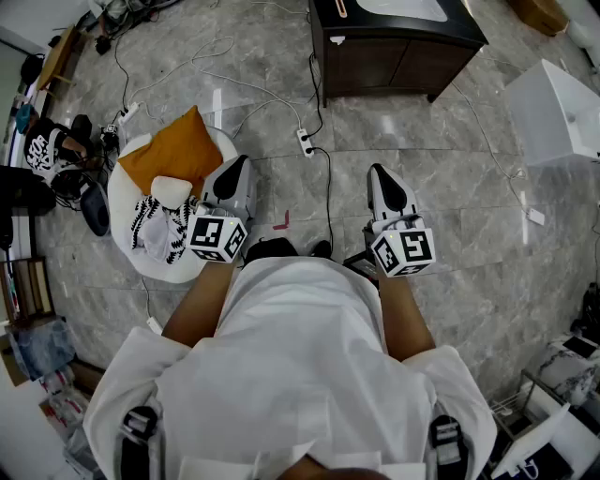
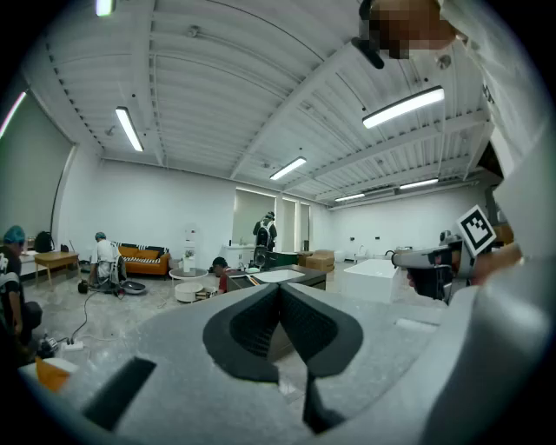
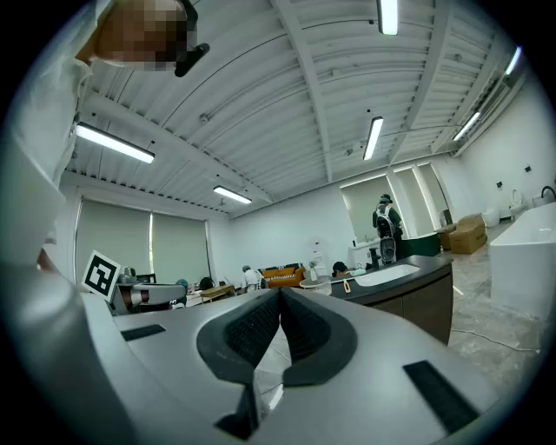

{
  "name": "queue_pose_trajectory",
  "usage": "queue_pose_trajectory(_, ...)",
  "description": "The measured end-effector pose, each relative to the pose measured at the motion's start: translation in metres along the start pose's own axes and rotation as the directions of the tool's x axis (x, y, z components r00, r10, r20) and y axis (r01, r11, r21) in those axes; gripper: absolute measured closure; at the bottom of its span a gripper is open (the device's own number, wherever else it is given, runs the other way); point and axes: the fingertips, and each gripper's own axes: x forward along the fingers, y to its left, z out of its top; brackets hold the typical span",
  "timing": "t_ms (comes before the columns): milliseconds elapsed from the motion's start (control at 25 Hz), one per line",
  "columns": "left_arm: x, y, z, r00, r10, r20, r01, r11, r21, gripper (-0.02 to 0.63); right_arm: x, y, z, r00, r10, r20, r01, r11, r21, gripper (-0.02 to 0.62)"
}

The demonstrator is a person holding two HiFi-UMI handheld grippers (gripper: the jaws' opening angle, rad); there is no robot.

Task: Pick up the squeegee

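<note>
Both grippers are empty and held out level over the grey marble-tile floor [image 1: 450, 197], side by side and well apart. Left gripper [image 1: 236, 167]: black pads pressed together, nothing between them. Right gripper [image 1: 379, 174]: same, jaws fully closed on nothing. A person in a white shirt [image 1: 291, 366] holds them, forearms bare.

The squeegee [image 1: 342, 9] is a small pale tool with an orange edge. It lies on top of the dark brown wooden vanity cabinet [image 1: 375, 61], just left of the white sink basin [image 1: 403, 7] and at the far edge of the head view. It is well ahead of both grippers and neither touches it. It is too small for more detail. In the right gripper view it shows on the counter, ahead and to the right of the shut jaws.

Floor between the person and the cabinet:
- A white power strip [image 1: 305, 142] with a black cable [image 1: 328, 202] running back toward the person's feet.
- Thin white cables [image 1: 239, 84] looping to the left.
- A small red mark [image 1: 281, 222] on a tile between the grippers.

To the left, just beside the left gripper, is a round white beanbag seat [image 1: 127, 202]. It carries an orange cushion [image 1: 173, 155] and a black-and-white patterned cloth [image 1: 150, 225]. At the right stands a white rectangular tub [image 1: 558, 108]. Clutter, bags and more cables line the far left edge. The gripper views show other people deep in the room near an orange sofa [image 2: 143, 257].
</note>
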Motion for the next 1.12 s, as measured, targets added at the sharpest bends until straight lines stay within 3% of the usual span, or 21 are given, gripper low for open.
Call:
queue_pose_trajectory(160, 0.011, -0.021, -0.002, 1.0, -0.029, 0.006, 0.029, 0.999, -0.031, 0.591, -0.014, -0.019, -0.003, 1.0, -0.013, 0.004, 0.013, 1.0, 0.014, 0.581)
queue_pose_trajectory(480, 0.035, -0.047, -0.001, 0.997, -0.075, -0.007, 0.075, 0.997, -0.021, 0.591, -0.045, -0.044, 0.006, 0.997, -0.075, 0.036, 0.074, 0.997, 0.015, 0.581)
queue_pose_trajectory(640, 0.043, -0.054, 0.005, 0.996, -0.087, 0.009, 0.087, 0.996, -0.035, 0.591, -0.052, -0.053, 0.004, 0.997, -0.064, 0.043, 0.062, 0.997, 0.055, 0.581)
queue_pose_trajectory(1120, 0.067, -0.034, -0.01, 0.998, -0.059, -0.005, 0.058, 0.996, -0.068, 0.591, -0.007, -0.062, 0.001, 1.0, -0.023, 0.003, 0.022, 0.999, 0.04, 0.58)
